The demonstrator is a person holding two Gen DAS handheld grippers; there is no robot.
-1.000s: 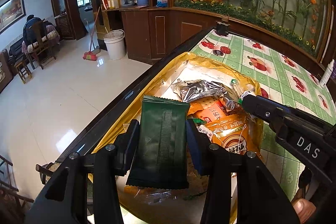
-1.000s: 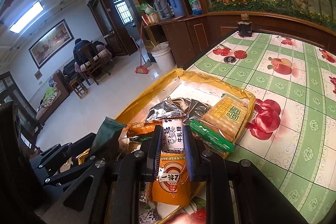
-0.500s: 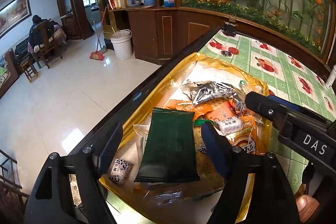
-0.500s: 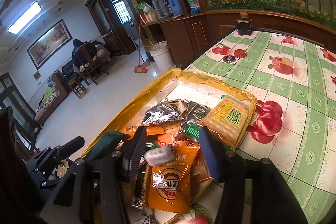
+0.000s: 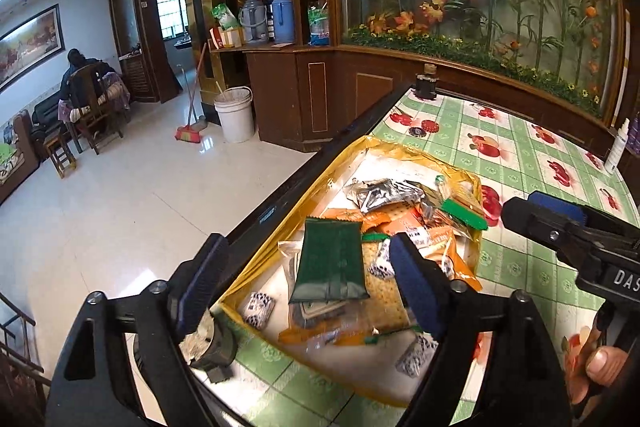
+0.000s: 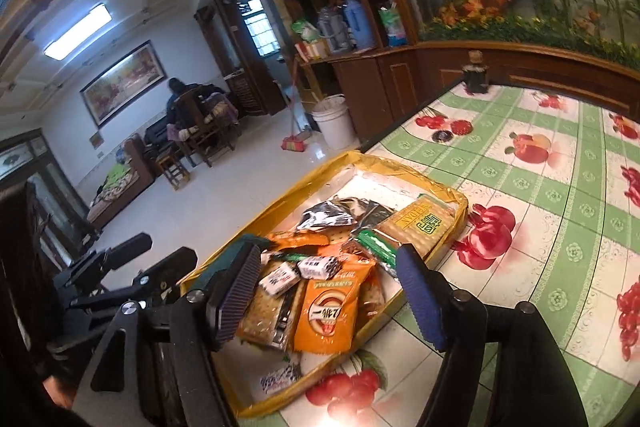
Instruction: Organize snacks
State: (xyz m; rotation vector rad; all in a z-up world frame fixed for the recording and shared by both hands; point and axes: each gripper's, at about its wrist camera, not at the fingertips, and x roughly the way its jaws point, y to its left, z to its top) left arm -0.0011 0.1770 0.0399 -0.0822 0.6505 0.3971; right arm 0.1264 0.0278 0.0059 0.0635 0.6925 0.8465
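My left gripper and right gripper are opening, empty, above the shallow yellow tray; the dark green flat packet lies there with other snacks.

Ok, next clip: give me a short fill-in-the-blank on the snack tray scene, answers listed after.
1. The snacks lie in a shallow tray whose rim is ____ in colour.
2. The flat packet lying between the fingers of the left tool is dark ____.
3. Both the left tool and the right tool have their jaws ____, gripping nothing.
4. The tablecloth is checked green and white with printed ____.

Answers: yellow; green; opening; fruit
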